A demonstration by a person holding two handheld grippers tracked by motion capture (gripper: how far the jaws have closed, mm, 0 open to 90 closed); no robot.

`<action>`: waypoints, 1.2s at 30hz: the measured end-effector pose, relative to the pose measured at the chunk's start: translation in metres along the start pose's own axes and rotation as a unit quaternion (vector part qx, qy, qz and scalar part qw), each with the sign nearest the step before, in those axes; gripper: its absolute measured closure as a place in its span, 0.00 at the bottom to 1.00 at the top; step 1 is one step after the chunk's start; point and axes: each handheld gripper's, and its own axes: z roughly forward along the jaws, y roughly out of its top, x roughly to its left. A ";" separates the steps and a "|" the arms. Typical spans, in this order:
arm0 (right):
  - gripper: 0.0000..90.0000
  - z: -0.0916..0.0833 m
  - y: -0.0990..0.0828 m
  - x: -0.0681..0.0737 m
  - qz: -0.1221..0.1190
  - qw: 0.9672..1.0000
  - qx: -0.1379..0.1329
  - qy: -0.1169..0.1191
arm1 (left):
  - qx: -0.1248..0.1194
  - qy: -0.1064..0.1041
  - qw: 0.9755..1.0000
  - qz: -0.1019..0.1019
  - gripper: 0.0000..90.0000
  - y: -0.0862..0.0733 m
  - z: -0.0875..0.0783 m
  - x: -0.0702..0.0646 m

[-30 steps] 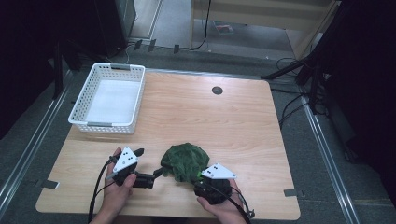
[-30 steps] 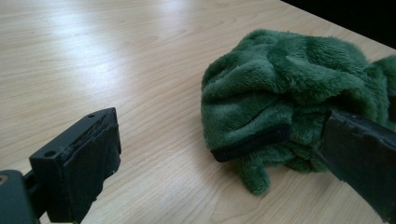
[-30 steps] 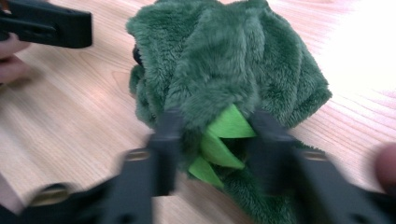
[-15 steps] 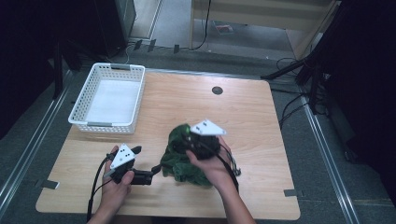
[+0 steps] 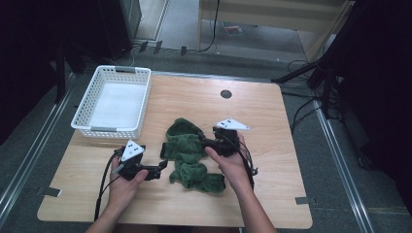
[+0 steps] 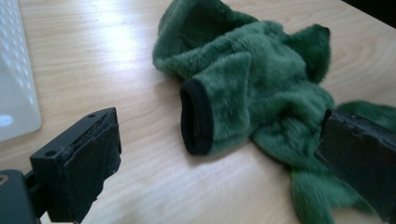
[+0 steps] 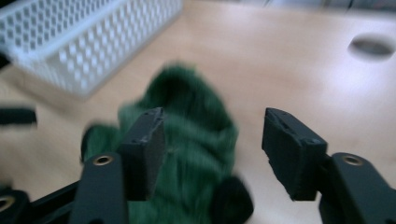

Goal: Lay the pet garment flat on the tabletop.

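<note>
Green fleece garment (image 5: 189, 153) lay spread on the table (image 5: 272, 121), released as the right gripper (image 7: 212, 140) jaws just opened above it; left gripper (image 6: 219, 154), jaws apart, straddled one black-cuffed sleeve (image 6: 198, 116), ready for flattening.

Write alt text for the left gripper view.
A fuzzy green garment lies spread on a wooden table, one black-trimmed cuff facing the camera. The left gripper stands open before it, its black jaws far apart, with a white basket at the left edge.
</note>
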 end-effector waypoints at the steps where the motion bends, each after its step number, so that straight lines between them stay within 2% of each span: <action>1: 0.53 0.002 -0.005 -0.001 0.001 1.000 0.011 0.004 | -0.003 0.016 1.000 -0.003 0.05 0.002 0.003 -0.003; 2: 0.56 0.004 -0.012 -0.001 0.001 1.000 0.017 -0.001 | -0.004 0.033 0.999 -0.011 0.21 0.005 0.007 -0.005; 3: 0.56 0.006 -0.020 -0.003 0.010 1.000 0.023 -0.003 | -0.005 0.031 0.999 -0.014 0.31 0.006 0.010 -0.006; 5: 0.56 0.011 -0.027 -0.005 0.022 0.999 0.033 0.009 | 0.003 0.019 0.999 -0.031 0.41 0.008 0.017 -0.005; 7: 0.56 0.018 -0.033 -0.006 0.023 0.998 0.054 0.013 | 0.021 0.014 0.998 -0.050 0.46 0.008 0.025 -0.005; 8: 0.61 0.022 -0.036 -0.005 0.020 0.998 0.064 0.013 | 0.035 0.009 0.998 -0.057 0.49 0.008 0.029 -0.005; 9: 0.71 0.025 -0.039 -0.005 0.015 0.997 0.076 0.011 | 0.046 0.011 0.997 -0.062 0.54 0.007 0.034 -0.005; 10: 0.85 0.028 -0.042 -0.004 0.008 0.996 0.085 0.008 | 0.059 0.008 0.996 -0.070 0.57 0.007 0.038 -0.006; 12: 0.92 0.030 -0.046 -0.004 -0.008 0.996 0.089 0.010 | 0.078 -0.005 0.994 -0.082 0.67 0.004 0.047 -0.004; 14: 0.94 0.027 -0.047 -0.004 -0.018 0.996 0.083 0.016 | 0.076 -0.021 0.992 -0.095 0.79 0.004 0.048 0.000; 15: 0.94 0.027 -0.047 -0.004 -0.018 0.996 0.083 0.016 | 0.076 -0.021 0.992 -0.095 0.85 0.004 0.048 0.000; 16: 0.94 0.021 -0.047 -0.007 -0.017 0.996 0.082 0.034 | 0.074 -0.030 0.992 -0.098 0.92 0.005 0.047 0.002; 17: 0.94 0.017 -0.047 -0.009 -0.011 0.995 0.083 0.046 | 0.077 -0.045 0.991 -0.101 0.95 0.006 0.044 0.004; 18: 0.94 0.017 -0.047 -0.009 -0.011 0.995 0.083 0.046 | 0.077 -0.045 0.991 -0.101 0.96 0.006 0.044 0.004; 19: 0.94 0.005 -0.046 -0.013 0.007 0.995 0.076 0.069 | 0.084 -0.066 0.990 -0.093 0.96 0.008 0.038 0.005; 22: 0.94 -0.015 -0.049 -0.013 0.006 0.996 0.067 0.066 | 0.088 -0.086 0.989 -0.076 0.97 0.009 0.028 0.002; 25: 0.94 -0.032 -0.055 -0.012 0.005 0.996 0.058 0.073 | 0.099 -0.102 0.989 -0.048 0.97 0.006 0.023 -0.005; 26: 0.94 -0.037 -0.058 -0.011 0.007 0.996 0.056 0.076 | 0.104 -0.102 0.989 -0.037 0.97 0.004 0.022 -0.007; 28: 0.93 -0.042 -0.065 -0.009 0.003 0.996 0.055 0.072 | 0.111 -0.094 0.989 -0.034 0.96 0.000 0.025 -0.006; 30: 0.89 -0.037 -0.073 -0.011 -0.002 0.996 0.067 0.054 | 0.118 -0.089 0.988 -0.044 0.95 -0.003 0.029 -0.004; 31: 0.83 -0.035 -0.074 -0.013 0.006 0.996 0.070 0.048 | 0.118 -0.089 0.988 -0.044 0.92 -0.003 0.029 -0.004; 32: 0.76 -0.034 -0.075 -0.016 0.014 0.997 0.065 0.045 | 0.103 -0.062 0.992 -0.046 0.82 -0.002 0.028 -0.004; 34: 0.65 -0.038 -0.072 -0.017 0.016 0.998 0.038 0.042 | 0.080 -0.063 0.993 -0.055 0.61 0.002 0.023 -0.002; 36: 0.60 -0.045 -0.061 -0.020 0.014 0.999 0.010 0.050 | 0.059 -0.065 0.994 -0.061 0.54 0.008 0.020 0.002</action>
